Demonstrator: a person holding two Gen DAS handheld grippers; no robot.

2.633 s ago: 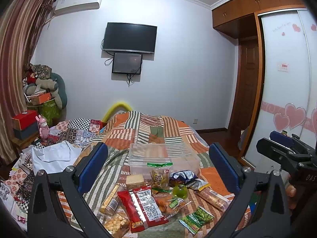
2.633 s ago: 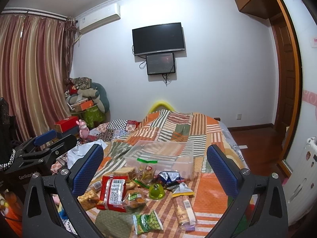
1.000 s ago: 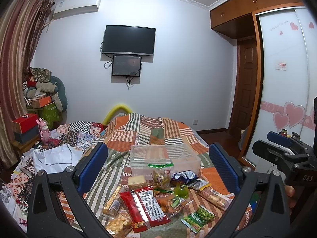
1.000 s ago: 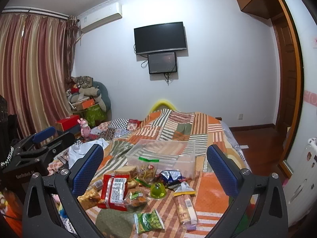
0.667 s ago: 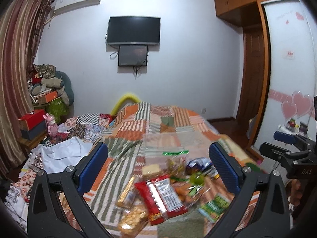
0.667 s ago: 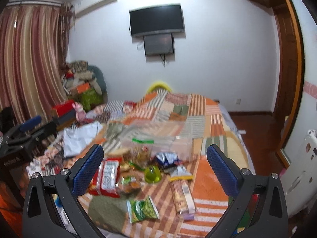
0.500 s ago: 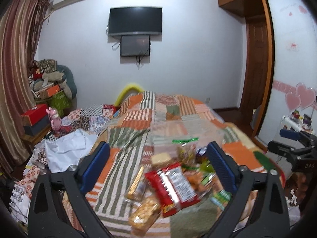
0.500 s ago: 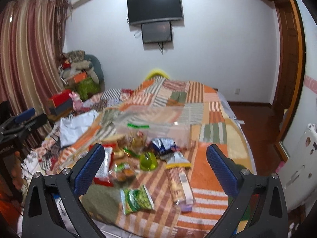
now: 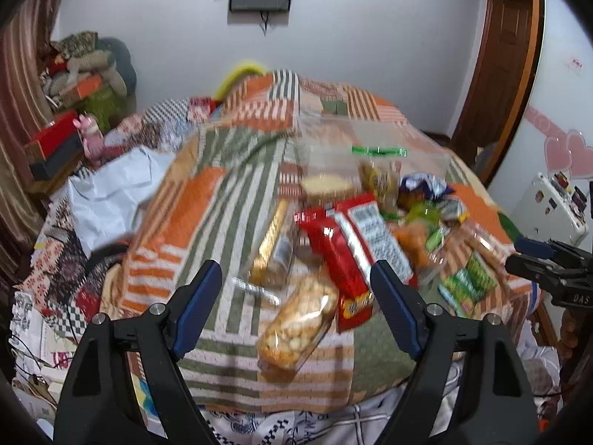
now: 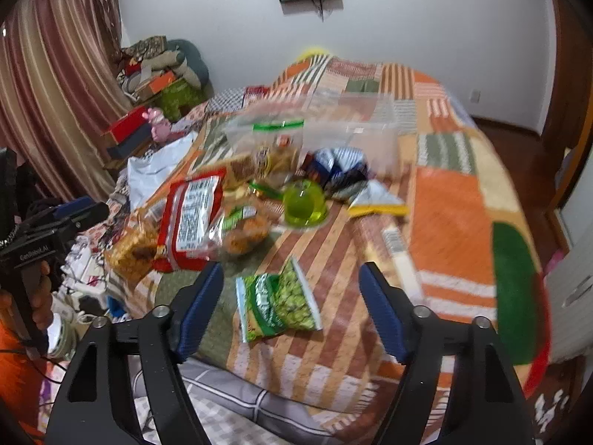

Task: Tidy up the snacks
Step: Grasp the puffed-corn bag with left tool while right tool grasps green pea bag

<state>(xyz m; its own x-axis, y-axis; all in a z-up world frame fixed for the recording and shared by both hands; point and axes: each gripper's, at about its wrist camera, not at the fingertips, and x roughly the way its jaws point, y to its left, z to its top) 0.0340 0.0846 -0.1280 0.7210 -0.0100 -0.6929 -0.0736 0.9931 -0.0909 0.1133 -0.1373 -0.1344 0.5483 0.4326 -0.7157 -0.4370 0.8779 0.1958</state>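
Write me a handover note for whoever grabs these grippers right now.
Left hand-held gripper: open, holding nothing, over the biscuit pack.
Right hand-held gripper: open, holding nothing, over the green pea bag.
Snacks lie loose on the quilt: red bag, green jelly cup.
The clear box sits behind them; it looks empty, though blur hides detail.
Nothing sorted yet; everything is left.

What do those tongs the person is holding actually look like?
Both the left tongs and the right tongs have black angular arms with silver bolts and blue ribbed pads. White lettering marks each body, and a bare hand grips the left handle.
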